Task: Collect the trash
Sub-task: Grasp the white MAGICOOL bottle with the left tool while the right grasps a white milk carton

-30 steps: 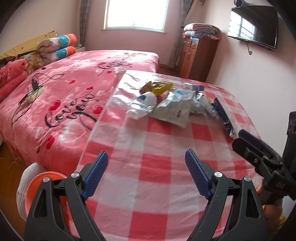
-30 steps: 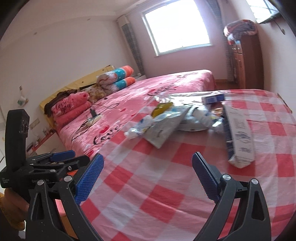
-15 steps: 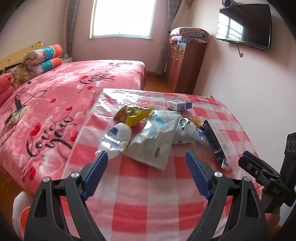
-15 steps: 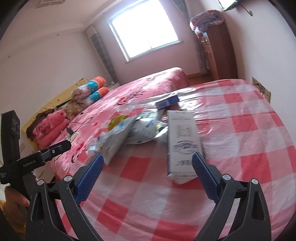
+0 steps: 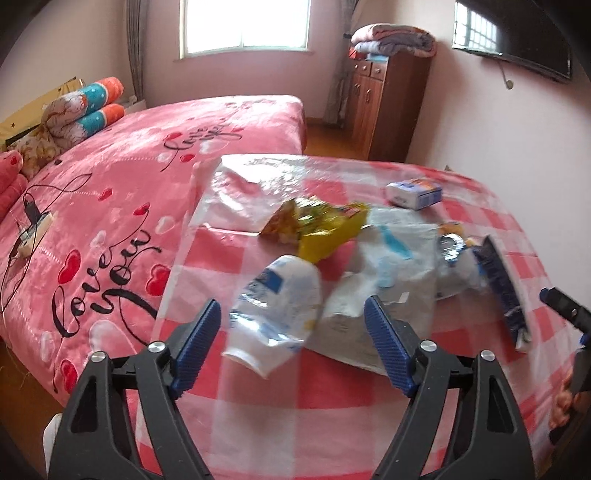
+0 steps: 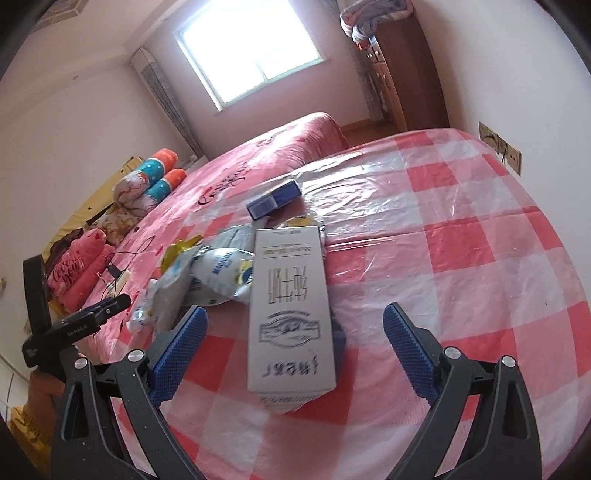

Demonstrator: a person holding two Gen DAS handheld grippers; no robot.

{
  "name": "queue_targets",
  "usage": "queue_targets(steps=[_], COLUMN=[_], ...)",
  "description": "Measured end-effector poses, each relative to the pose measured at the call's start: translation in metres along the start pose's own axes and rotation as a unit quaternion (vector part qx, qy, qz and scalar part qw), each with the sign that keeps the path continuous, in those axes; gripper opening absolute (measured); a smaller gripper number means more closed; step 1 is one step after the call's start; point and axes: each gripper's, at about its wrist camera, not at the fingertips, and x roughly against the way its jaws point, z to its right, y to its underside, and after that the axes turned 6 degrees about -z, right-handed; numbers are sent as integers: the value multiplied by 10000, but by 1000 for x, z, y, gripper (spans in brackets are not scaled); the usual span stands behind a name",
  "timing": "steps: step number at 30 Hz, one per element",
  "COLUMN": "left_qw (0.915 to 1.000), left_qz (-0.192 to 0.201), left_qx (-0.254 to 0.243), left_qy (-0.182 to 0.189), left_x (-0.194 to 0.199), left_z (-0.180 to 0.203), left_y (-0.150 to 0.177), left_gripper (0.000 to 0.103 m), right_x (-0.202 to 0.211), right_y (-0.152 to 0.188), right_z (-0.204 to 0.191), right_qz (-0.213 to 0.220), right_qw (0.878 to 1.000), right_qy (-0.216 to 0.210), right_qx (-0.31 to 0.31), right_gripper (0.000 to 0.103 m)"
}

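Trash lies on a red-and-white checked table (image 5: 258, 402). My left gripper (image 5: 291, 332) is open, its jaws on either side of a crumpled white and blue wrapper (image 5: 280, 302). Behind it lie a yellow snack bag (image 5: 321, 225), a grey pouch (image 5: 384, 280) and a small blue and white box (image 5: 413, 192). My right gripper (image 6: 295, 339) is open around the near end of a flat white carton (image 6: 290, 310), without touching it. A white and blue bag (image 6: 225, 273) and a small blue box (image 6: 275, 199) lie beyond it.
A pink bed (image 5: 110, 206) stands along the table's left side. A wooden cabinet (image 5: 384, 107) stands at the back, a TV (image 5: 517, 33) hangs on the right wall. Wall sockets (image 6: 498, 147) sit by the table's far right edge. The other gripper shows at the left edge (image 6: 74, 325).
Both grippers have moved forward over the table toward the trash pile. The wrapper now lies between the left jaws and the carton between the right jaws. Both stay open.
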Motion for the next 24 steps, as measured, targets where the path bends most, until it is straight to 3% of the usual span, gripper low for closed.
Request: queue_targets(steps=[13,17,24], left_qw=[9996,9996,9989], left_qz=[-158,-246,-329], left_qx=[225,113,186], left_qy=[-21,38,275], left_x=[-29,-40,-47], left_z=[-28,-28,-31], left_y=[-7,-7,-8], left_gripper=[66,65,65], right_x=[-41,-44,-46], right_y=[-12,-12,-10], right_z=[-1,-2,-5], right_qz=[-402,-439,-476], right_qw=[9989,9986,9983], right_qy=[56,17,29], right_qx=[237,288,333], right_gripper=[95,83,82])
